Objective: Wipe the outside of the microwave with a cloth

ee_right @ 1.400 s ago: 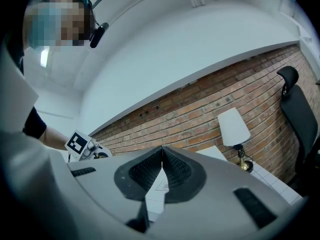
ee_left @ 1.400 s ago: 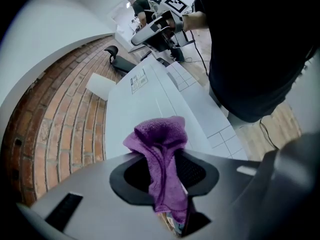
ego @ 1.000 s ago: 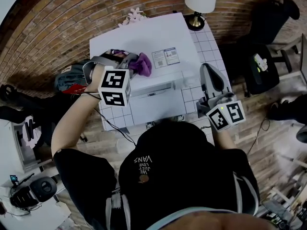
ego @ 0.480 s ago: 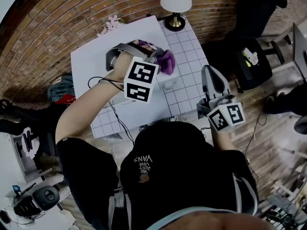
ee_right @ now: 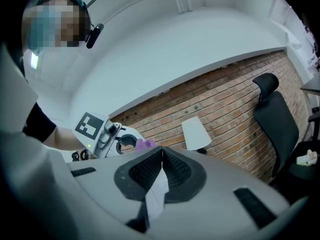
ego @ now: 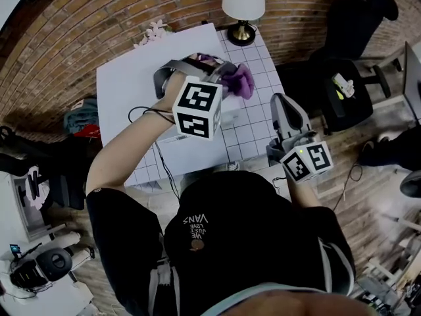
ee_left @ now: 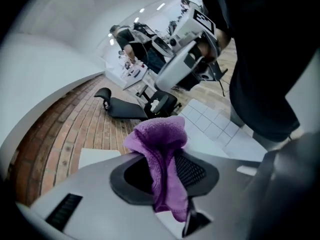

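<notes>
The white microwave (ego: 131, 91) stands on a tiled table (ego: 260, 120), seen from above. My left gripper (ego: 227, 78) is shut on a purple cloth (ego: 238, 81) and hangs over the microwave's right edge. In the left gripper view the cloth (ee_left: 161, 144) bunches out above the jaws and drapes down between the pads of my left gripper (ee_left: 167, 166). My right gripper (ego: 279, 104) is held off the table's right side, apart from the microwave. Its pads meet with nothing between them (ee_right: 161, 160). The right gripper view also catches the left gripper (ee_right: 107, 136) and the cloth (ee_right: 145, 144).
A lamp (ego: 243, 2) with a white shade stands at the table's far corner, with pink flowers (ego: 152, 30) behind the microwave. A black office chair (ego: 355, 38) is to the right, and a bag (ego: 82, 117) lies on the floor at the left. A cable (ego: 158, 163) trails from my left arm.
My left gripper has carried the cloth from the middle of the microwave's top across to its right edge. The head view has shifted. My right gripper has hardly moved.
</notes>
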